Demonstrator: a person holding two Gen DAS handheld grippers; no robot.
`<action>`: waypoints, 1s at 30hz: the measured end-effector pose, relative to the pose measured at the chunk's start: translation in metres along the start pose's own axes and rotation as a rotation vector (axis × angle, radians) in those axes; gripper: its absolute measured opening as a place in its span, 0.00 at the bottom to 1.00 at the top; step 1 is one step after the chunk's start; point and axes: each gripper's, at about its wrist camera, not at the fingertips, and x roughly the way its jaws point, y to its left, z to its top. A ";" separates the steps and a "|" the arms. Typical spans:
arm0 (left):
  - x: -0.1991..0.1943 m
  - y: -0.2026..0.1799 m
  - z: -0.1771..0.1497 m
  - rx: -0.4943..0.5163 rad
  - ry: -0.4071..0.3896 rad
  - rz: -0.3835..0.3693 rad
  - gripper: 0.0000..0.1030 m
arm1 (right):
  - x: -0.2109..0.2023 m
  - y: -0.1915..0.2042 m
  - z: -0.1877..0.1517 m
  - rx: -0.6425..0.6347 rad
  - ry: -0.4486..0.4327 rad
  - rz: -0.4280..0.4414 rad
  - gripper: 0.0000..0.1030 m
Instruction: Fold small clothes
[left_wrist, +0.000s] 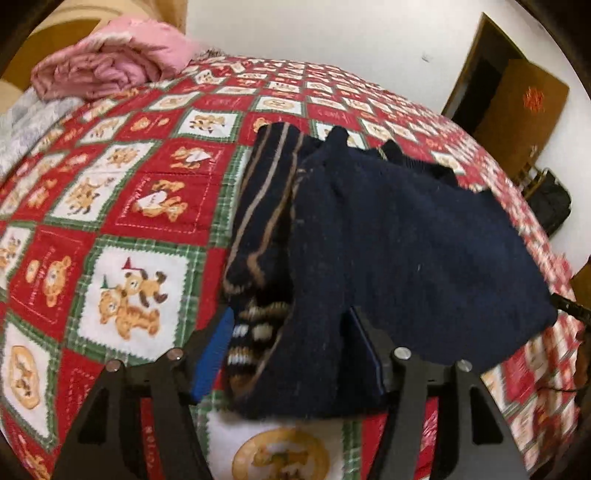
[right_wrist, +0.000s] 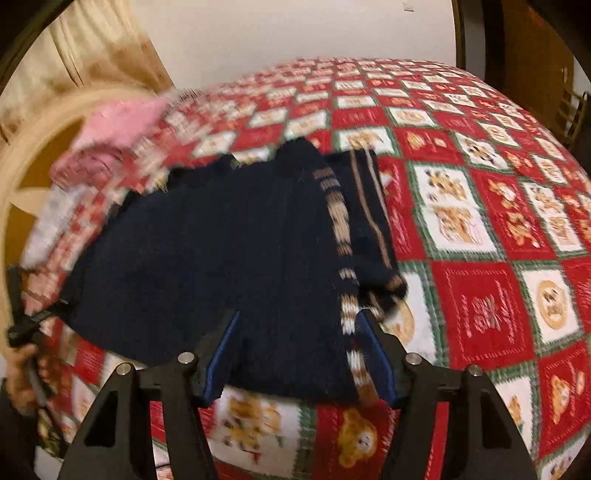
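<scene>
A small navy knit sweater (left_wrist: 399, 240) with tan and white patterned stripes lies partly folded on the bed; it also shows in the right wrist view (right_wrist: 221, 251). My left gripper (left_wrist: 291, 321) is open, its blue-padded fingers on either side of the sweater's near left corner with the striped band. My right gripper (right_wrist: 297, 321) is open around the sweater's near right edge, by the striped band (right_wrist: 341, 229). The left gripper and the hand holding it show at the left edge of the right wrist view (right_wrist: 26, 328).
The bed is covered by a red, green and white teddy-bear quilt (left_wrist: 133, 206). A folded pink blanket (left_wrist: 110, 66) and a grey cloth (left_wrist: 26, 125) lie at the far left. A brown door (left_wrist: 517, 107) and a dark bag (left_wrist: 550, 203) stand beyond the bed.
</scene>
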 end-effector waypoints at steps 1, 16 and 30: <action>0.000 0.000 -0.002 0.002 0.003 0.005 0.63 | 0.007 0.000 -0.004 -0.006 0.036 -0.021 0.62; -0.004 0.004 -0.016 0.012 -0.006 0.022 0.66 | -0.039 0.017 -0.009 0.021 -0.112 -0.051 0.62; -0.003 0.002 -0.016 0.034 0.001 0.019 0.67 | 0.038 0.134 -0.019 -0.200 0.014 0.061 0.43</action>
